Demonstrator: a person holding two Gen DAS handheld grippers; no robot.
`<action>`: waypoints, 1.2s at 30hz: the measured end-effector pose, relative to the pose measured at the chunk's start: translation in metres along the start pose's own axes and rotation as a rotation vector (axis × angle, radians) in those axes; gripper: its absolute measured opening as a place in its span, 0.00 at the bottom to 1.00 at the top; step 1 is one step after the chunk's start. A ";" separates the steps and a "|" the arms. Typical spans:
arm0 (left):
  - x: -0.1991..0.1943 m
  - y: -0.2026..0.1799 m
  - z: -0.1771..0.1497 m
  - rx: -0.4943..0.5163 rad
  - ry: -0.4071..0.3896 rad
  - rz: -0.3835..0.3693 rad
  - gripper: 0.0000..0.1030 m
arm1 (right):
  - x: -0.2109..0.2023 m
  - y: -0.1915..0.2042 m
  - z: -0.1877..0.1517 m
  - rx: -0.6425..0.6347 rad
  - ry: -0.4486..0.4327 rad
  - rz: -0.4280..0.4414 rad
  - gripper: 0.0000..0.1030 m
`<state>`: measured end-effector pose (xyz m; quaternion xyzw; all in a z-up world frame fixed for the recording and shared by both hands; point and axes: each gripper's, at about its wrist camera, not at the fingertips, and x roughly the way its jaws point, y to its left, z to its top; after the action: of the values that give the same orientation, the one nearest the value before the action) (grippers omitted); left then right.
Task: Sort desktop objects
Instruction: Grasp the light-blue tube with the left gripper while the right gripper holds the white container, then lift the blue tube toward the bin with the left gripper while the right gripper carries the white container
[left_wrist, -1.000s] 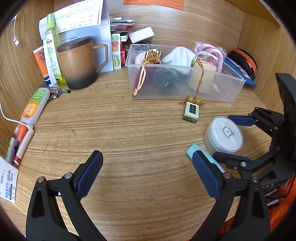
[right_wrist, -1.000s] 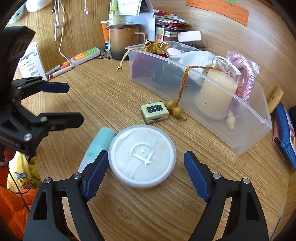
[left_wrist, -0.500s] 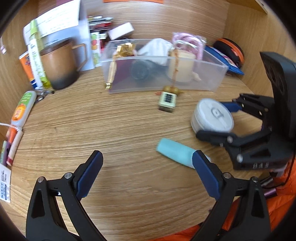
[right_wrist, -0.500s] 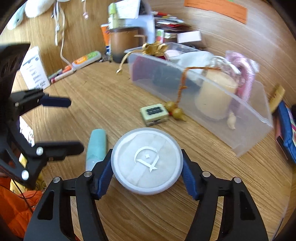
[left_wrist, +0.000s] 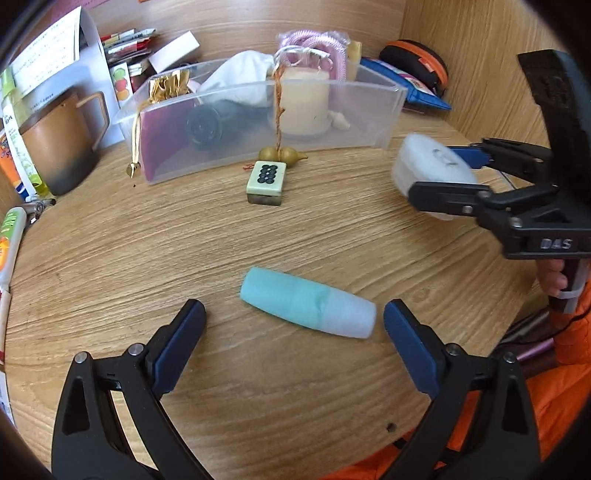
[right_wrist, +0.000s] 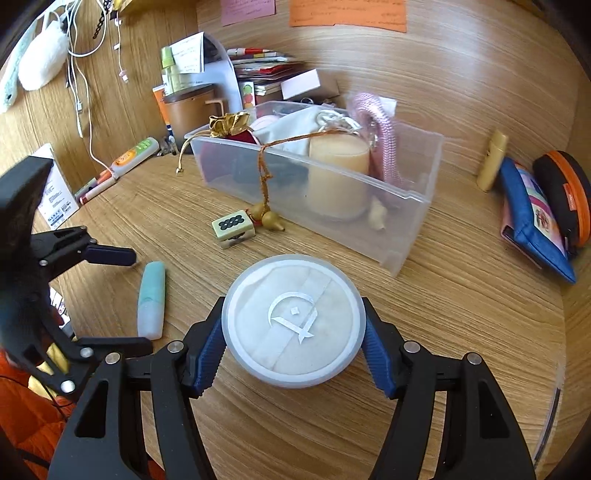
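Note:
A round white case (right_wrist: 293, 321) with a clear rim sits between the blue pads of my right gripper (right_wrist: 293, 354), which is shut on it. In the left wrist view the same case (left_wrist: 428, 166) looks blurred and tilted in that gripper (left_wrist: 443, 173) at the right. A teal tube with a pale cap (left_wrist: 306, 308) lies on the wooden desk between the spread fingers of my left gripper (left_wrist: 293, 325), which is open and apart from the tube. A clear plastic box (right_wrist: 406, 229) holding a candle, a white pouch and a pink cord stands behind.
A mahjong-tile charm (left_wrist: 266, 179) with gold gourds lies in front of the box, its cord hanging over the wall. A brown mug (left_wrist: 55, 147), tubes and papers crowd the back left. A blue pouch (right_wrist: 532, 214) and an orange-rimmed case (right_wrist: 565, 195) lie at the right wall.
My right gripper closed on the round case and carried it away from the tube. My left gripper moved over until the teal tube lay between its open fingers.

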<state>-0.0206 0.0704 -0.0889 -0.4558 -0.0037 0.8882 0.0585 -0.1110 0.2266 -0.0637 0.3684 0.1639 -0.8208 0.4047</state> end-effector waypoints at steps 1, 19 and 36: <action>0.001 0.000 0.000 0.009 -0.004 0.006 0.95 | -0.001 -0.001 0.000 0.002 -0.002 -0.002 0.61; 0.001 0.008 -0.003 0.000 -0.086 0.066 0.71 | 0.003 -0.006 0.004 0.008 -0.001 0.010 0.61; -0.018 0.020 0.020 -0.045 -0.193 0.124 0.71 | -0.017 -0.017 0.022 0.021 -0.068 -0.009 0.61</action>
<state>-0.0289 0.0493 -0.0639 -0.3685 -0.0012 0.9296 -0.0076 -0.1279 0.2339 -0.0372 0.3440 0.1430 -0.8362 0.4024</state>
